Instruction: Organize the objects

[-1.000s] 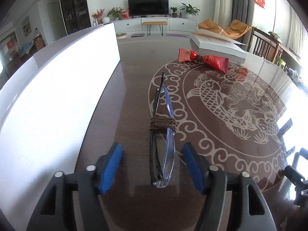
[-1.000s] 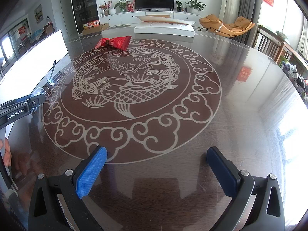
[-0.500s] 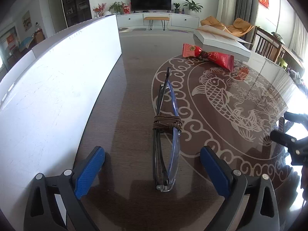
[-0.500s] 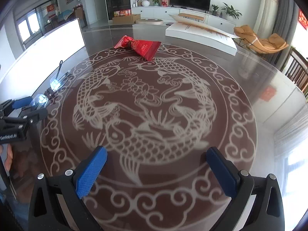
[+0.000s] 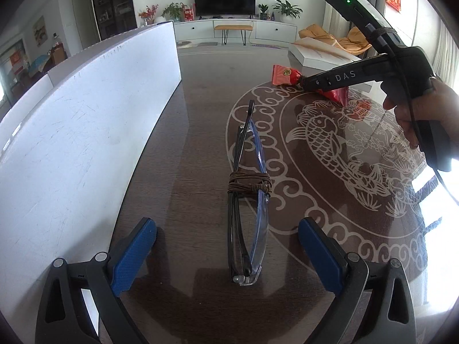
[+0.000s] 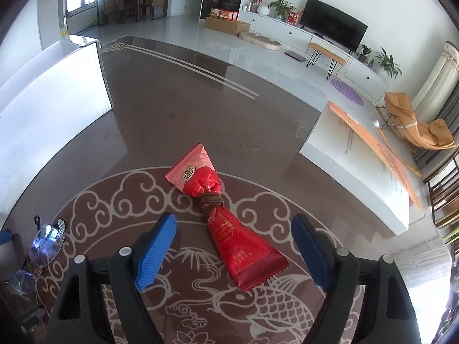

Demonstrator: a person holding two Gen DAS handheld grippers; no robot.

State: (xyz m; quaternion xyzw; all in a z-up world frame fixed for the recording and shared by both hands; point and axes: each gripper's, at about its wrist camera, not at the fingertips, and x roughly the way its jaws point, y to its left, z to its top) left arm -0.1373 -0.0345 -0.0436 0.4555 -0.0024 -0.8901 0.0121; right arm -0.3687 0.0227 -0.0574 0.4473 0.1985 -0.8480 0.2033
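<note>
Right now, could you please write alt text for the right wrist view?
The right gripper, jaws open and just closing, straddles a red packet tied with brown cord, lying on a dark patterned table. Folded glasses lie at far left, a white box to the right.

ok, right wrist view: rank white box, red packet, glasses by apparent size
1. white box, largest though farthest back.
2. red packet, between the open right gripper's pads, untouched; its jaws have just been closing.
3. glasses, smallest, but squeezed at the fisheye edge, so unsure against the packet.
</note>
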